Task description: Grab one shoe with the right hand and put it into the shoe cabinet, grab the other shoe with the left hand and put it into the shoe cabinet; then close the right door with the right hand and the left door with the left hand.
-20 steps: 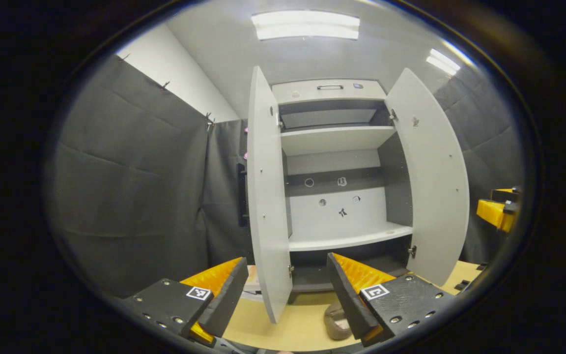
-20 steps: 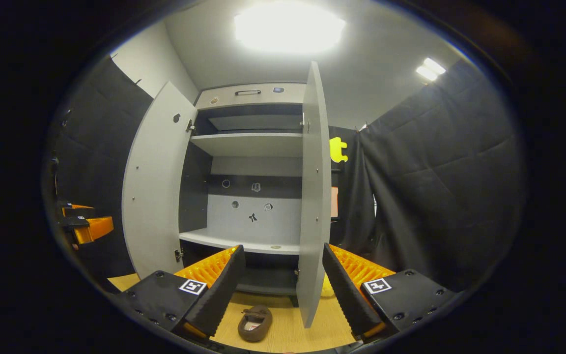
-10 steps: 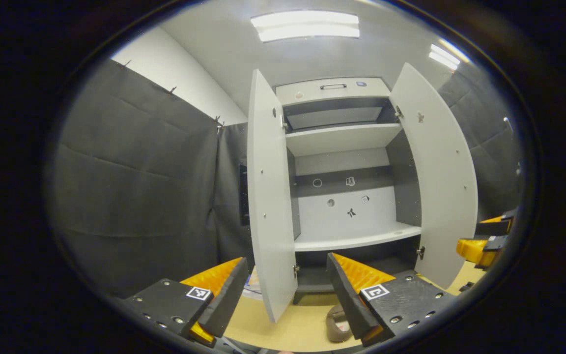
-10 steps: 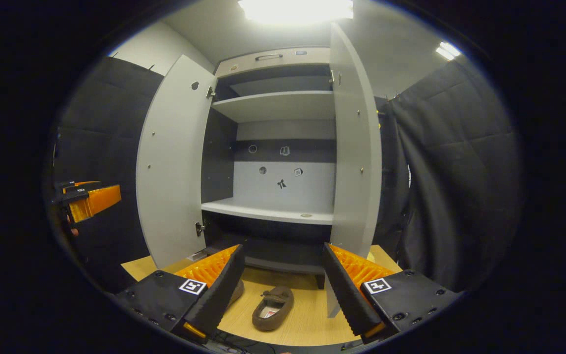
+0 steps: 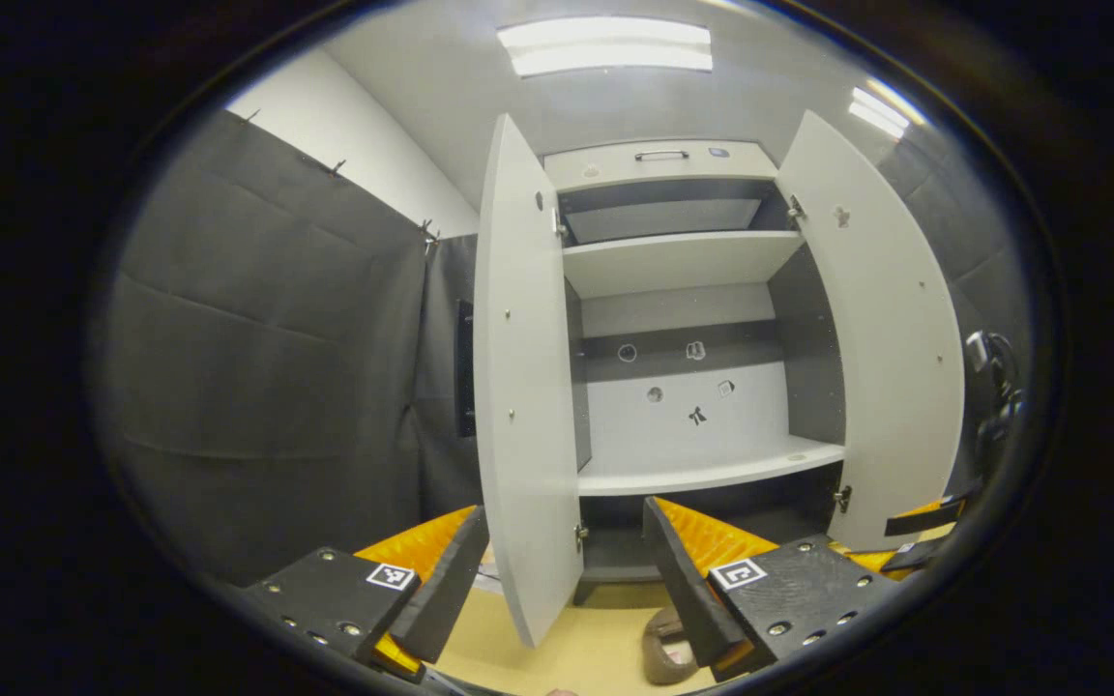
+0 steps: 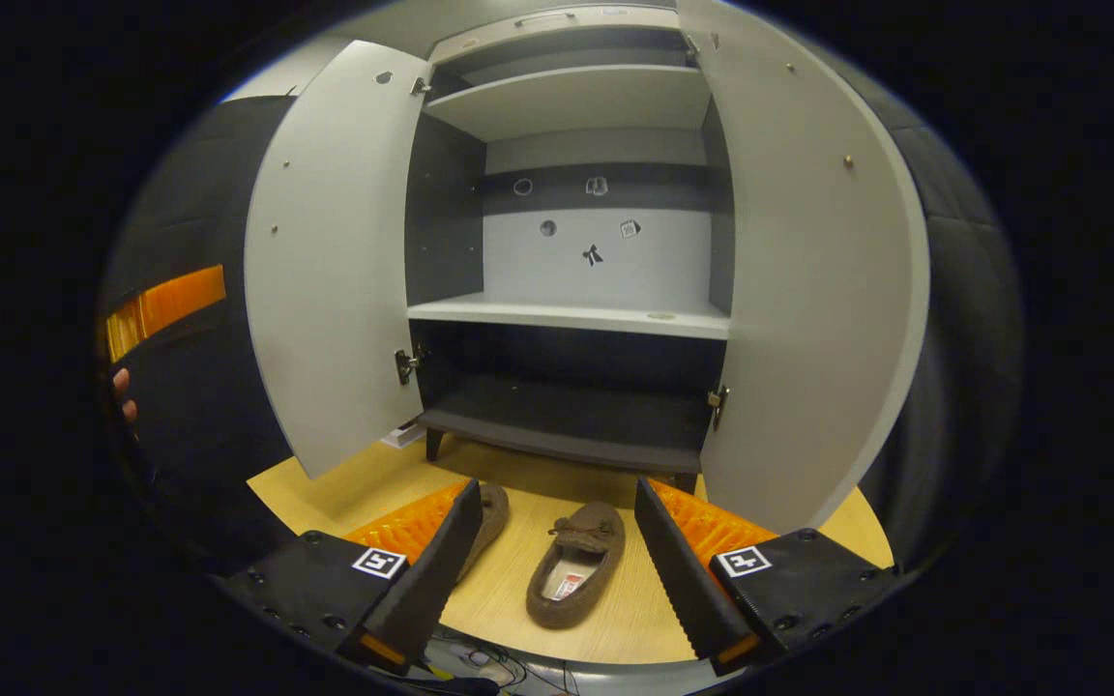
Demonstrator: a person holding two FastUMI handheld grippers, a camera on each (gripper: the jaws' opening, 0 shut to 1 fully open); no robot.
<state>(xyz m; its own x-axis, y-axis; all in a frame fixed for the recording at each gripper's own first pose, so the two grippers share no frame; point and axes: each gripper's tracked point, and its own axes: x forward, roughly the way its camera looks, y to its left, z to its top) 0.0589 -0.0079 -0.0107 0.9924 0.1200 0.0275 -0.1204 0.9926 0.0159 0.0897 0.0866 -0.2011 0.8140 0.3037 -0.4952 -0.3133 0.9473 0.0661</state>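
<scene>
Slipper nearest right hand-held gripper: brown moccasin slipper [image 6: 576, 572] lies on the wooden floor [image 6: 605, 619] in front of the shoe cabinet [image 6: 571, 319], toe toward the cabinet, between the right gripper's fingers as seen in the right gripper view.
Second slipper: partly hidden behind the right gripper's left finger [image 6: 491, 510]; same floor, just beside the first.
Right hand-held gripper [image 6: 552, 565]: spread wide, holding nothing, above the slippers.
Left hand-held gripper [image 5: 562, 580]: spread, empty, facing the left door's edge.
Handling, judged: slipper looks soft, light, floppy; sides will give under a pinch. Best hold probably across the heel collar or the side walls at mid-length.
Cabinet: both doors open; left door [image 6: 325, 261], right door [image 6: 808, 290]. Lower dark shelf [image 6: 567, 425] and white shelf [image 6: 567, 314] free.
Obstruction: open doors flank the approach; the left door's edge stands right ahead of the left gripper.
</scene>
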